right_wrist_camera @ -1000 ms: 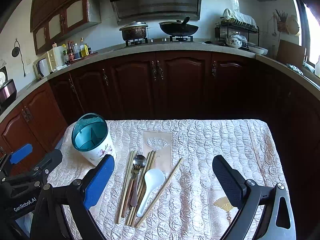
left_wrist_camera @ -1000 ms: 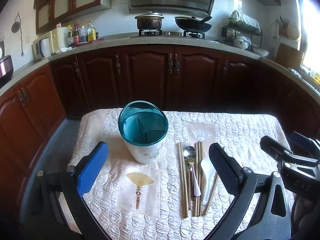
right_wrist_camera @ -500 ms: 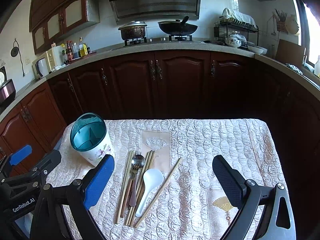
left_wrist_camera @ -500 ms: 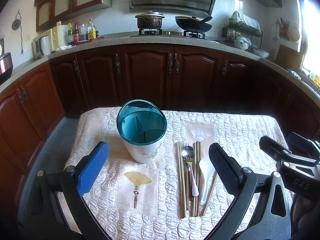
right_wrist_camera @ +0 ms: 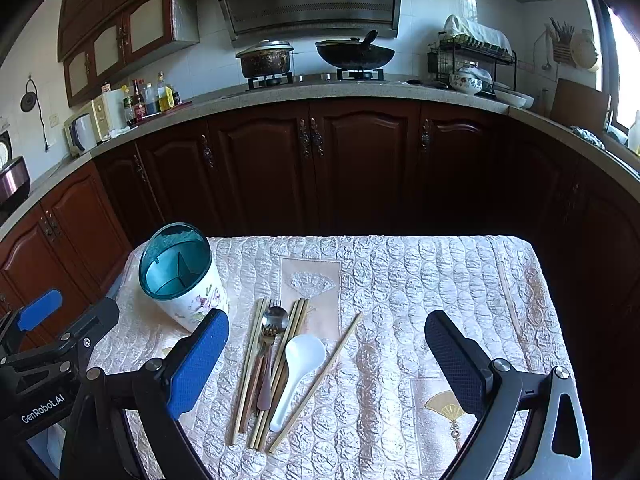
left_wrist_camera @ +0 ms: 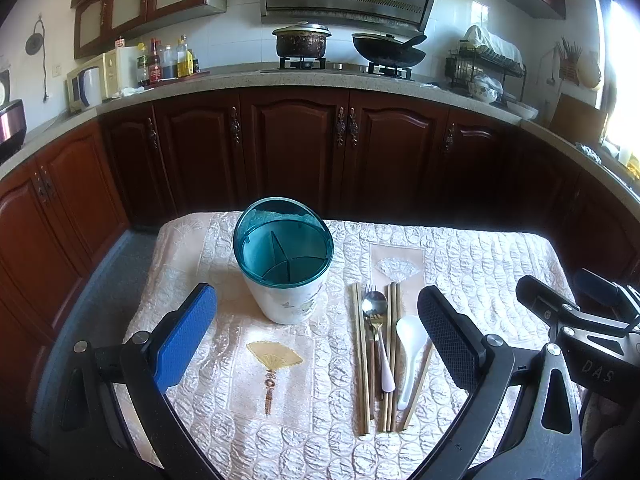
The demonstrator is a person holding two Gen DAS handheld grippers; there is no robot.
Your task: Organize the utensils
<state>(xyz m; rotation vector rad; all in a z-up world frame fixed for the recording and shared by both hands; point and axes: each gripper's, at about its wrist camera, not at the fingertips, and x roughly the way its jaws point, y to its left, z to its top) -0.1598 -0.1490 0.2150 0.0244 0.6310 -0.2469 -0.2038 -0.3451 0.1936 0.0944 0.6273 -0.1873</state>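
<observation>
A white floral utensil holder (left_wrist_camera: 285,272) (right_wrist_camera: 185,284) with a teal divided rim stands upright on the quilted tablecloth (left_wrist_camera: 472,264) (right_wrist_camera: 420,280). To its right lie several wooden chopsticks (left_wrist_camera: 360,360) (right_wrist_camera: 250,364), a metal spoon (left_wrist_camera: 375,305) (right_wrist_camera: 274,319), a fork beneath it, and a white ceramic soup spoon (left_wrist_camera: 410,344) (right_wrist_camera: 300,364). One chopstick (right_wrist_camera: 320,380) lies slanted apart from the bundle. My left gripper (left_wrist_camera: 316,332) is open, hovering above the cloth in front of the holder. My right gripper (right_wrist_camera: 326,360) is open above the utensils, holding nothing.
Dark wooden kitchen cabinets (left_wrist_camera: 296,148) curve around behind the table. The counter carries a pot (left_wrist_camera: 301,40), a wok (left_wrist_camera: 387,50), bottles and a dish rack (left_wrist_camera: 484,64). The table edges drop off at left, far side and right.
Both views have shifted slightly; the holder and utensils sit a little higher and further off in the frames. Both grippers stay open, and nothing on the table has moved.
</observation>
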